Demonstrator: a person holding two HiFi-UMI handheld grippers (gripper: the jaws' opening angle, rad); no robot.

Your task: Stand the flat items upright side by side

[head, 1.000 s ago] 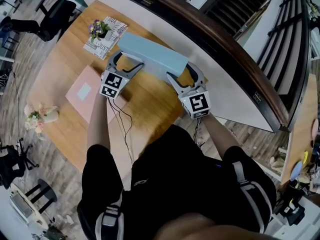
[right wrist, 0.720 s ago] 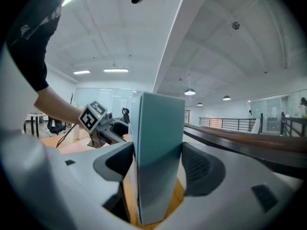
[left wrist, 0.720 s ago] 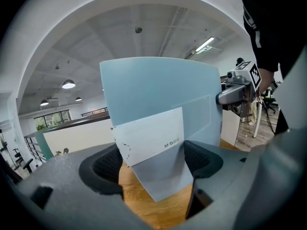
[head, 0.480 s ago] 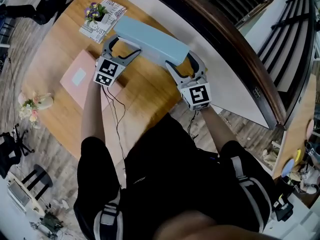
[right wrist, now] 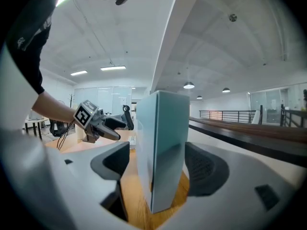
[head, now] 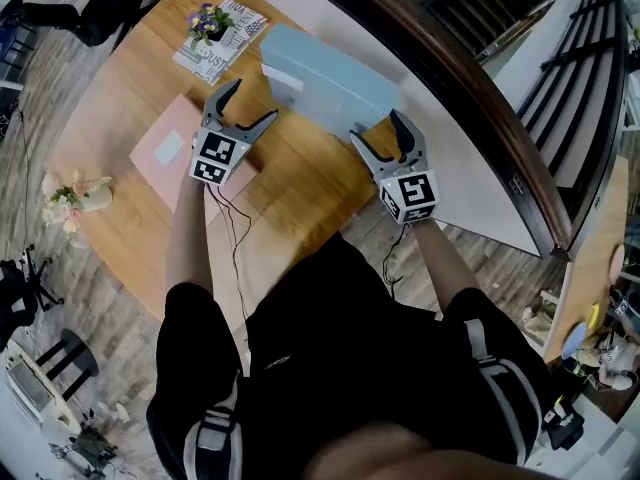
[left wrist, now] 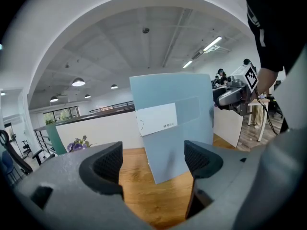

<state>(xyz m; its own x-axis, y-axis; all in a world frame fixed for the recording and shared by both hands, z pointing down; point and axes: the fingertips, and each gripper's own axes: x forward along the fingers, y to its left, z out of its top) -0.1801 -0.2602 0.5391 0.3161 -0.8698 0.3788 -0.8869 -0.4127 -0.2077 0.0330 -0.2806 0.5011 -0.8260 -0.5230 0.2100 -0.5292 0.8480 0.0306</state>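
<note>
On the desk, the pale blue box stood upright at the far side, unsupported, so a nudge might have toppled it. The pink flat item lay flat at the left, not yet raised. The right gripper, whose jaws had just been opening, straddled the box's right end without pressing; a crooked withdrawal risked clipping it. The left gripper had its jaws apart, empty.
</note>
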